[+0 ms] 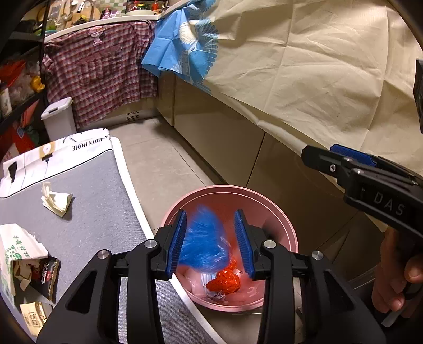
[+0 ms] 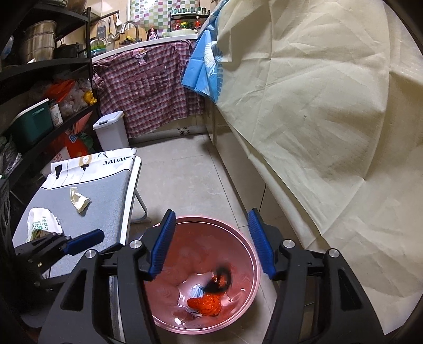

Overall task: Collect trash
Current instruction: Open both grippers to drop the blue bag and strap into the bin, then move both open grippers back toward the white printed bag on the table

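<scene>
Left gripper spread over pink bin, blue bag loose btwn pads, dropping. Right gripper spread too, empty. Tissue & wrappers on table; keep releases centred over bin.

Red-and-white plaid shirt hangs off white counter edge; blue printed cloth beside it, overlapping cream creased sheet; white lidded bin on beige tiled floor.

Left gripper fingers apart, blurred blue wrapper, pink bin
</scene>
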`<act>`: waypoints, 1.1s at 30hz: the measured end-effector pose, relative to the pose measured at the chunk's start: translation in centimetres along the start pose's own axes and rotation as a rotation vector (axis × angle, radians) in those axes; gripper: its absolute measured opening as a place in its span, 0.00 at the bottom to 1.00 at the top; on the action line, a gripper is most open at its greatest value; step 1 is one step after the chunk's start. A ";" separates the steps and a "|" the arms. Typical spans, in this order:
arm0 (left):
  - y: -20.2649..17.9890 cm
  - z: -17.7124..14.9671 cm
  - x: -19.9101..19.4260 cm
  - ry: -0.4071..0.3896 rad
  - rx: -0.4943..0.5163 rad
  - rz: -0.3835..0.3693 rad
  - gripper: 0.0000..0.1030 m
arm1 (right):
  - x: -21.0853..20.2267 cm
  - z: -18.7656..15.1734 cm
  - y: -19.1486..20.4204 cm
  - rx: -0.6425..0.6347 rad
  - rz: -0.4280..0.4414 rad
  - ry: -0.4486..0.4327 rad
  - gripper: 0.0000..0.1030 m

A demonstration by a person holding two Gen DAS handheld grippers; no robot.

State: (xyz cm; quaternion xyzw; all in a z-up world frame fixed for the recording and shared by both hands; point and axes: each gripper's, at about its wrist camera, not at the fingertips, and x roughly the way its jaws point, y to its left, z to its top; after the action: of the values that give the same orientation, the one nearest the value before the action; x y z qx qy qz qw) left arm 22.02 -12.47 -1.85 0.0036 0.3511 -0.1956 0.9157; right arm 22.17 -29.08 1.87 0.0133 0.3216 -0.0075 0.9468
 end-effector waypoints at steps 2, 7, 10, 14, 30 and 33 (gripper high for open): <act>0.2 0.1 -0.3 -0.010 -0.006 0.005 0.36 | -0.1 0.0 -0.1 0.003 -0.006 -0.003 0.62; 0.6 0.2 -1.4 -0.031 -0.011 0.004 0.36 | -0.4 0.1 -0.2 0.010 -0.002 -0.019 0.62; 0.9 0.2 -2.2 -0.045 -0.013 0.008 0.36 | -0.9 0.2 0.1 0.002 -0.001 -0.039 0.62; 1.6 0.3 -3.4 -0.067 -0.017 0.012 0.36 | -1.5 0.2 0.5 -0.012 0.003 -0.060 0.62; 8.7 -1.4 -11.0 -0.150 -0.075 0.108 0.36 | -4.6 -0.2 5.1 -0.089 0.077 -0.120 0.59; 10.5 -2.0 -12.4 -0.159 -0.093 0.139 0.36 | -5.2 -0.4 6.4 -0.109 0.106 -0.125 0.55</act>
State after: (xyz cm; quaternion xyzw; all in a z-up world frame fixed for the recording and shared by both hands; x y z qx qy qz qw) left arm 16.18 1.89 3.27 -0.0300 0.2848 -0.1146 0.9512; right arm 18.00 -22.60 4.84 -0.0217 0.2605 0.0594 0.9634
